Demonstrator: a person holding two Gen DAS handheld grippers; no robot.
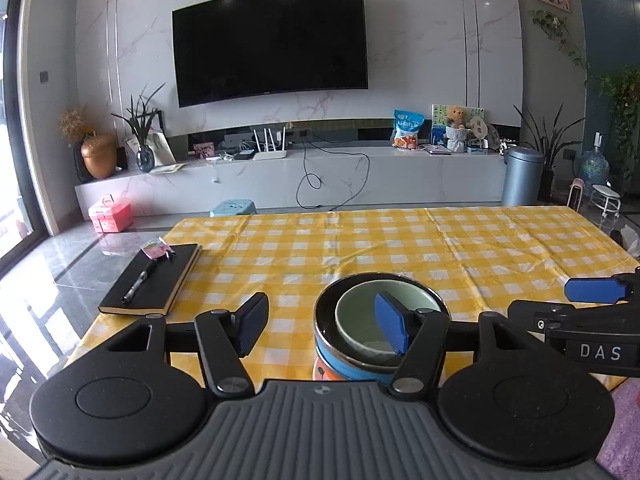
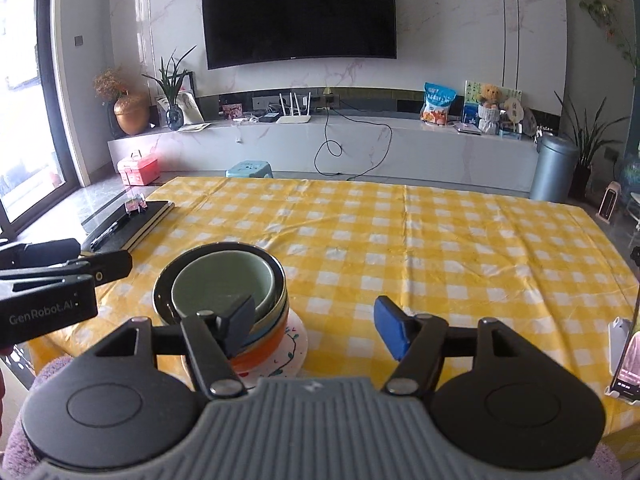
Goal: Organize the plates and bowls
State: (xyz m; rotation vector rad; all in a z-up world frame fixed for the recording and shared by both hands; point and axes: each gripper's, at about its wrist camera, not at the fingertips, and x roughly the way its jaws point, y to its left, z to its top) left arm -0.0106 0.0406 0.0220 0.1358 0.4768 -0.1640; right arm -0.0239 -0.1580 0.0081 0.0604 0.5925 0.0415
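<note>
Left wrist view: we look forward and slightly down over the left gripper (image 1: 324, 326), close above the table (image 1: 500, 248) | Right wrist view: same heading over the right gripper (image 2: 316, 326), set further right | Shared: we see the stacked bowls (image 2: 224, 284), checkered cloth, television wall (image 1: 420, 60), each other's gripper.

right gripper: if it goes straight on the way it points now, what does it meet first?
Likely the bare yellow checked tablecloth. The right gripper is open and empty, angled down at the table. The stack of bowls sits off to its left, beside the left finger, probably outside that line, though depth is hard to judge.
</note>
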